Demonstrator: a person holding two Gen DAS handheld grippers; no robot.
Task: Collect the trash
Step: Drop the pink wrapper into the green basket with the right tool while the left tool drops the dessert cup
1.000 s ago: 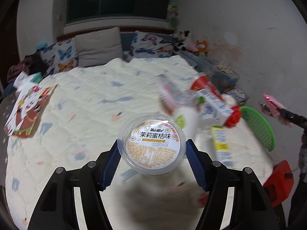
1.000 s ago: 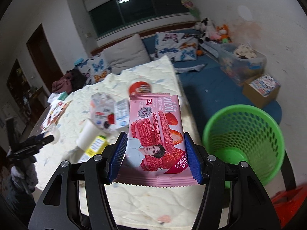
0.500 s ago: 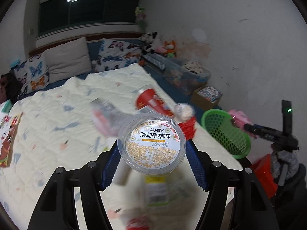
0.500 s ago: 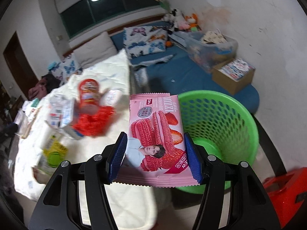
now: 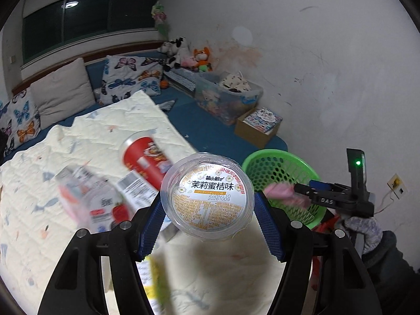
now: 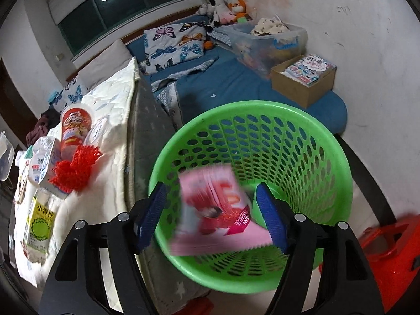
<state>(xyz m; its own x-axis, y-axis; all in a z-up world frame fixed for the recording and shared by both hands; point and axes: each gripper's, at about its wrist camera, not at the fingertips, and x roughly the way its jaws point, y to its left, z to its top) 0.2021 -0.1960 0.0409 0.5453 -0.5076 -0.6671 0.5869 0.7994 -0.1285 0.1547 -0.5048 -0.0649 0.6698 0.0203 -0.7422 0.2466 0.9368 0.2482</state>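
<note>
My left gripper (image 5: pixel 207 210) is shut on a clear plastic jelly cup (image 5: pixel 207 195) with a white and orange lid, held above the bed's edge. My right gripper (image 6: pixel 214 204) is open over the green basket (image 6: pixel 302 136). The pink snack packet (image 6: pixel 212 207) is loose between its fingers, blurred and tilted, over the basket's mouth. From the left wrist view the basket (image 5: pixel 278 162) stands on the floor beside the bed, with the right gripper (image 5: pixel 302 191) and the pink packet (image 5: pixel 281 191) over it.
On the cream quilt (image 5: pixel 78 144) lie a red chip can (image 5: pixel 147 157), a milk carton (image 5: pixel 89 199), a red net (image 6: pixel 76 168) and a yellow-green carton (image 6: pixel 39 220). A red object (image 6: pixel 393 262) is on the floor to the right of the basket. A cardboard box (image 6: pixel 304 78) and a clear storage bin (image 6: pixel 267 39) stand by the wall.
My right gripper moved over the basket and opened, letting go of the pink packet, which now drops. My left gripper swung right toward the basket with the cup.
</note>
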